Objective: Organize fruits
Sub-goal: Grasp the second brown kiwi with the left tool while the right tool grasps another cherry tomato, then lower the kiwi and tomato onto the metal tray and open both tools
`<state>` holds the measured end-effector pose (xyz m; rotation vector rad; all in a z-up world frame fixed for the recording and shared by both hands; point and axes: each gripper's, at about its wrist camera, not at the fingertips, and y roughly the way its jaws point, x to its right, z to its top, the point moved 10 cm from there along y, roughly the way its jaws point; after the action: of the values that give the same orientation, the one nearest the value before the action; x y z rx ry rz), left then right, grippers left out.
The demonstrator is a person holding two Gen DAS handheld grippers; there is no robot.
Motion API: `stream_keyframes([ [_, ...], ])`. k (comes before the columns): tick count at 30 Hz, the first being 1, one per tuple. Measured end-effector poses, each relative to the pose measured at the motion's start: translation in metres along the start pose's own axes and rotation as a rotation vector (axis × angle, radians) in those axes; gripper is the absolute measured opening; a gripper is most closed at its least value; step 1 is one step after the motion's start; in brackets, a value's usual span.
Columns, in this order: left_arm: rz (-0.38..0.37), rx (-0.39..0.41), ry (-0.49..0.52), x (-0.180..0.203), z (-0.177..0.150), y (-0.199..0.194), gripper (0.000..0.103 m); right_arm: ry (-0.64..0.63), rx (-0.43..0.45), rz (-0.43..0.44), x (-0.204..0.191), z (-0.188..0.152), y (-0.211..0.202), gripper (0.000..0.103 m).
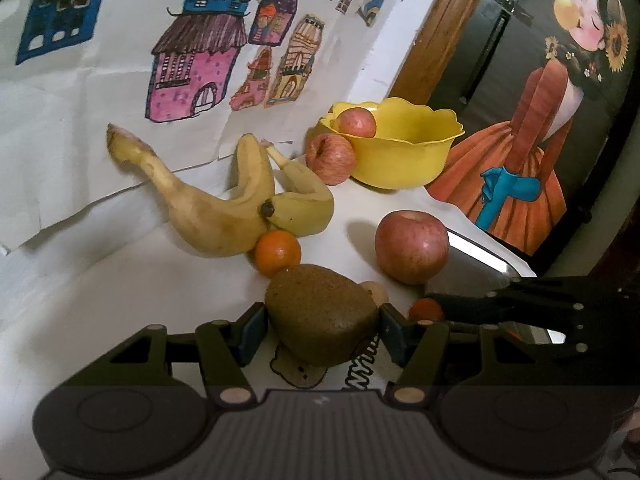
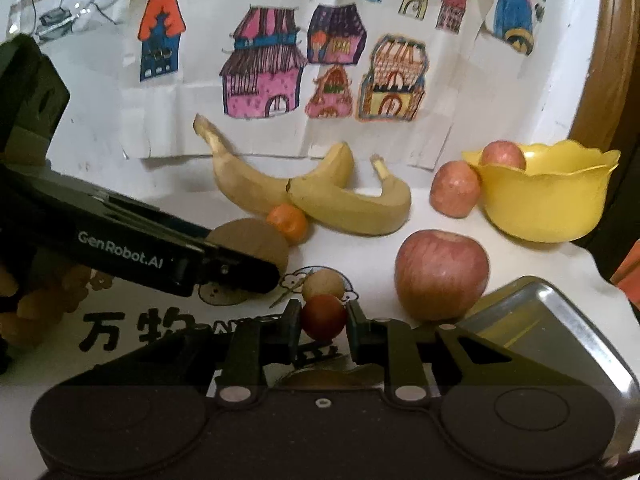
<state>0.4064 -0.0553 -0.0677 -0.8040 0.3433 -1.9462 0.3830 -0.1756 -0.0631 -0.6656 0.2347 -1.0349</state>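
Left tool (image 1: 322, 326) grips kiwi (image 1: 320, 312); right tool (image 2: 323, 326) grips small red fruit (image 2: 323, 318).

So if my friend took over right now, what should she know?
Left gripper: shut on the kiwi, low over the table.
Right gripper: shut on the small red fruit; a small tan fruit sits just beyond it.
Done: one apple is in the yellow bowl.
Left: another apple touching the bowl's outside, the big apple by the metal tray, three bananas and the small orange against them. Both held fruits need placing.
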Motion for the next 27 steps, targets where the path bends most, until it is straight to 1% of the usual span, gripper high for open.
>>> stream_keyframes([
  [6,-0.013,0.034,0.003,0.014,0.006,-0.013,0.064,0.032,0.027,-0.052,0.018,0.001,-0.023,0.025],
  [15,-0.079,0.08,0.057,0.061,0.007,-0.032,0.064,0.092,0.061,-0.138,0.059,-0.007,-0.052,0.025],
  [18,-0.109,0.091,0.083,0.079,0.002,-0.037,0.065,0.093,0.083,-0.166,0.074,-0.013,-0.059,0.025],
  [23,-0.159,0.1,0.143,0.108,-0.012,-0.039,0.065,0.178,0.091,-0.17,0.102,-0.026,-0.065,0.025],
  [27,-0.191,0.083,0.192,0.131,-0.027,-0.035,0.065,0.231,0.09,-0.165,0.116,-0.036,-0.068,0.025],
])
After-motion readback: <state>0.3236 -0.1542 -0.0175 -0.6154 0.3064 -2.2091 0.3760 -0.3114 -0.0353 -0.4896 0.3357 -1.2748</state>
